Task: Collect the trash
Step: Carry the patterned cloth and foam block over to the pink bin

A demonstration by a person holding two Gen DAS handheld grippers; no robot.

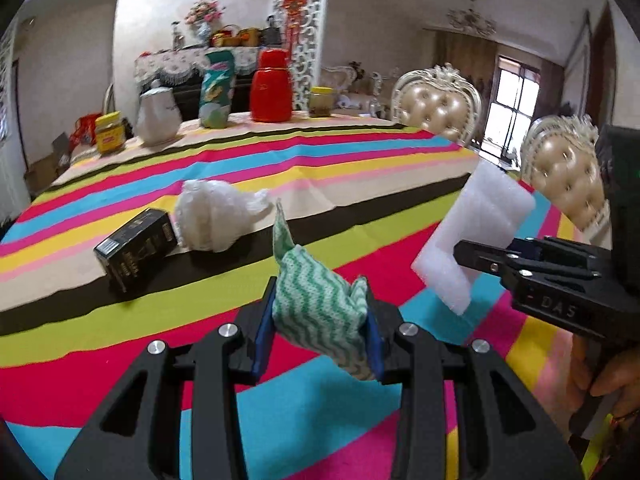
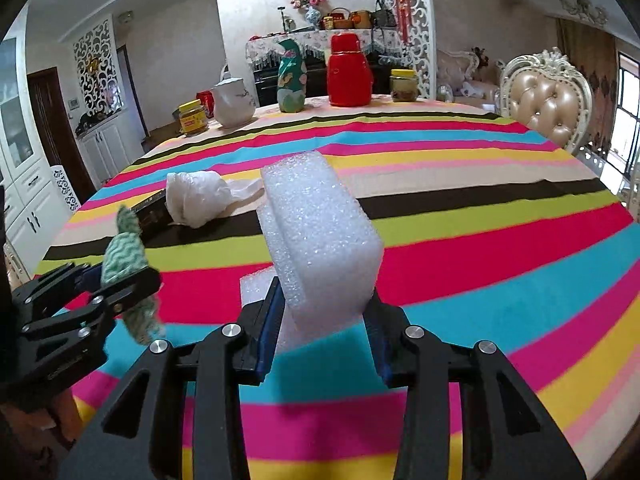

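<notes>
My left gripper point(image 1: 320, 332) is shut on a crumpled green-and-white cloth point(image 1: 316, 304) and holds it above the striped tablecloth point(image 1: 120, 320). My right gripper point(image 2: 324, 328) is shut on a white foam block point(image 2: 320, 240), also held above the table. The foam block point(image 1: 472, 236) and right gripper point(image 1: 480, 256) show at the right of the left wrist view. The cloth point(image 2: 124, 256) and left gripper point(image 2: 116, 284) show at the left of the right wrist view. A crumpled white plastic bag point(image 1: 216, 216) and a black box point(image 1: 136, 248) lie on the table ahead.
At the table's far end stand a red thermos point(image 1: 272, 88), a green patterned bottle point(image 1: 216, 92), a white jug point(image 1: 156, 112) and two yellow-lidded jars point(image 1: 108, 132). Padded chairs point(image 1: 436, 104) line the right side.
</notes>
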